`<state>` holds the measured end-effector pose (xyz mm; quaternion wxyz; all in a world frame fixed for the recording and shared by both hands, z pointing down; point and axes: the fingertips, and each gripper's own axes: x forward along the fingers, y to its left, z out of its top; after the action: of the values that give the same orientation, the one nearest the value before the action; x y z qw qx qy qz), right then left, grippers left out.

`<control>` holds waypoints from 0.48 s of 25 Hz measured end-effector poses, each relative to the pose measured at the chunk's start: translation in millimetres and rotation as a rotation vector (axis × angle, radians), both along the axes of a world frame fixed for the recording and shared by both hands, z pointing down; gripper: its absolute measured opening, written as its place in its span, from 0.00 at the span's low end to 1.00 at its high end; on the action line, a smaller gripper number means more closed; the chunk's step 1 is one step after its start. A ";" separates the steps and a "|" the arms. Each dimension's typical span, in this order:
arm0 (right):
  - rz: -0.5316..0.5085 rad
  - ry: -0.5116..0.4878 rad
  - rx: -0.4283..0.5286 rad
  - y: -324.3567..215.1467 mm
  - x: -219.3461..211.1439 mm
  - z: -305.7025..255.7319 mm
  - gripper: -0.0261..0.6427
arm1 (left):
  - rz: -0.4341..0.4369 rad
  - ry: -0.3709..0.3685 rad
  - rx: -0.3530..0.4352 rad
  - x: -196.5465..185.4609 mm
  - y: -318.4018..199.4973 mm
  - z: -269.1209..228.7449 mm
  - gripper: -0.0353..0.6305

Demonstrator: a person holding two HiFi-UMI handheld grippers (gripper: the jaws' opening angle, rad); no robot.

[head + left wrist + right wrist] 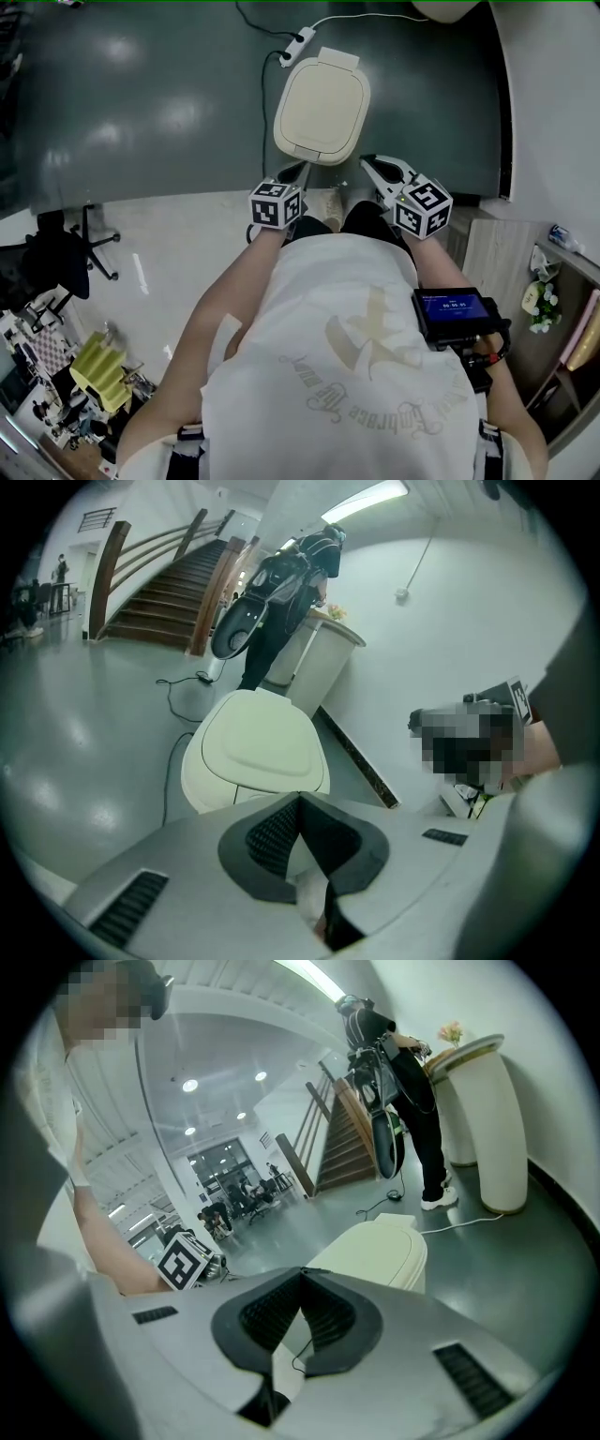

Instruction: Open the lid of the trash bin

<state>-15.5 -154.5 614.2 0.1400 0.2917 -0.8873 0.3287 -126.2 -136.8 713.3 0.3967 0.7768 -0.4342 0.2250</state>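
The left gripper [296, 172] and the right gripper [369, 162] each have their fingers pressed together, pinching nothing. Both sit near the lower edge of the trash bin [322, 141], at upper centre of the head view, whose cream lid [322, 98] lies flat and shut. The script printed on the person's white shirt [337, 375] at lower centre cannot be read.

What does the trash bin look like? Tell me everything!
The trash bin is cream-coloured and looks like smooth plastic. Its lid is a rounded square with a panel outlined in its middle and a hinge tab at the far edge, and it is shut. The bin stands upright on the dark glossy floor. Nothing rests on it; the left gripper and right gripper hang near its front edge, jaws together.
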 end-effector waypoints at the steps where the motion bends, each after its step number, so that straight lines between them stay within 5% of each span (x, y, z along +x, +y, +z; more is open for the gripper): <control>1: 0.000 -0.003 -0.001 0.2 -1.1 -0.3 0.05 | 0.004 -0.014 -0.003 -0.2 -0.6 2.1 0.07; 12: 0.004 -0.004 -0.009 -1.4 -2.5 1.1 0.05 | 0.024 -0.177 -0.048 -11.3 -11.8 28.9 0.07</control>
<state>-18.0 -155.9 615.3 0.1387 0.2920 -0.8856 0.3336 -137.6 -148.6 742.2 0.3724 0.7494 -0.4526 0.3079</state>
